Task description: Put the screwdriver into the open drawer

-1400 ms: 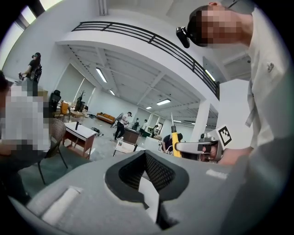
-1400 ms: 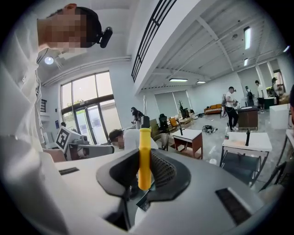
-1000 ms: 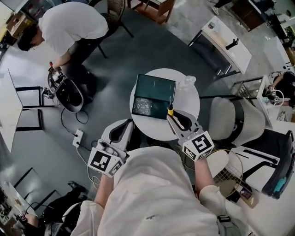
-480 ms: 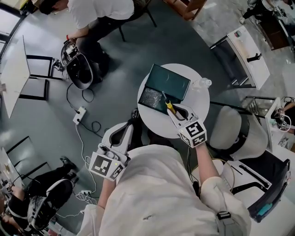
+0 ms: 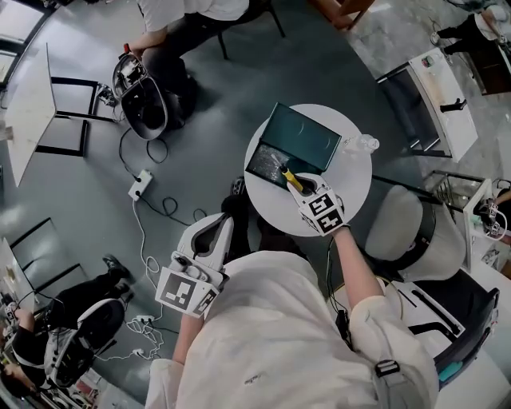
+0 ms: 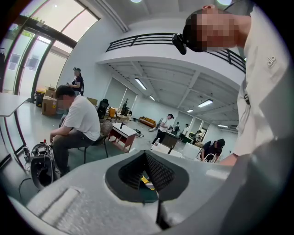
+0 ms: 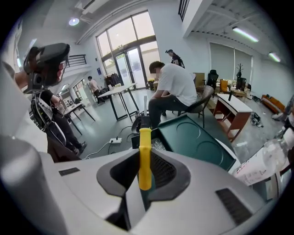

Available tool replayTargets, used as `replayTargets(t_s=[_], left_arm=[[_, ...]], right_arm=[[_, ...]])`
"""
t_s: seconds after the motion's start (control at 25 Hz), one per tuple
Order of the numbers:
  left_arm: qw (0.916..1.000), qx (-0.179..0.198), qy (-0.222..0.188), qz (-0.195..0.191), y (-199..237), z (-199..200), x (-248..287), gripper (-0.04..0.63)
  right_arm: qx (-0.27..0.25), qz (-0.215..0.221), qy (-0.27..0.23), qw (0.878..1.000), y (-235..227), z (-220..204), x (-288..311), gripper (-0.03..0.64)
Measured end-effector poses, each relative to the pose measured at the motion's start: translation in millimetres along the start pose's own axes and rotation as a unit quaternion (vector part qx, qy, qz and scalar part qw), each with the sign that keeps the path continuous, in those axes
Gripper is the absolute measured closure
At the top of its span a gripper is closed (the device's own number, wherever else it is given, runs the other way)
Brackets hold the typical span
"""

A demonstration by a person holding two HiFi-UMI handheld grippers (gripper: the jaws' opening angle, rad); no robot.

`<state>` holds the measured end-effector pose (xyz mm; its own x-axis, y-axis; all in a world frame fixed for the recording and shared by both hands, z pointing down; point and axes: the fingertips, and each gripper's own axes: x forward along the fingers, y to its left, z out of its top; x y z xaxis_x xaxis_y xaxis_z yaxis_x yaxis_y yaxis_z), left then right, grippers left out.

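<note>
— Where's the screwdriver (image 5: 291, 181)?
— Pinched in the right tool (image 5: 300, 192), above the open drawer (image 5: 302, 140) on the round bench (image 5: 352, 182)
— The left tool (image 5: 217, 229)?
— Pressed together, empty, beside the bench

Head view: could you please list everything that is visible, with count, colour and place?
table: one, white, round, centre
drawer box: one, dark green, on the table, drawer open
screwdriver: one, yellow handle, tip over the open drawer
bottle: one, clear, table's far right edge
power strip: one, white, floor at left
seated person: one, white shirt, top
left hand-held gripper: one, grey-white, shut and empty, left of the table
right hand-held gripper: one, grey-white, shut on the screwdriver
</note>
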<state>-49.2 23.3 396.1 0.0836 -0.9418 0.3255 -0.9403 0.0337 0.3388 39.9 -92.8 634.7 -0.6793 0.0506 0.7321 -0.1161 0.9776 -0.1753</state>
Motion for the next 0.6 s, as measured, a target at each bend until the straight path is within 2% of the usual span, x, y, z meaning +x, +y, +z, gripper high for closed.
replayTargets(t_s=[0.32,0.6], left_arm=[[0.999,-0.017,0.004,0.04,19,-11,-20,0.584],[0.9983,-0.024,0.002,0.052,32,-10,-27,0.584]], right_arm=[[-0.011,0.003,0.078,0.997,-8,-43,54,0.548],[-0.006,0.0,0.137,0.991,-18,-60,84,0.548]])
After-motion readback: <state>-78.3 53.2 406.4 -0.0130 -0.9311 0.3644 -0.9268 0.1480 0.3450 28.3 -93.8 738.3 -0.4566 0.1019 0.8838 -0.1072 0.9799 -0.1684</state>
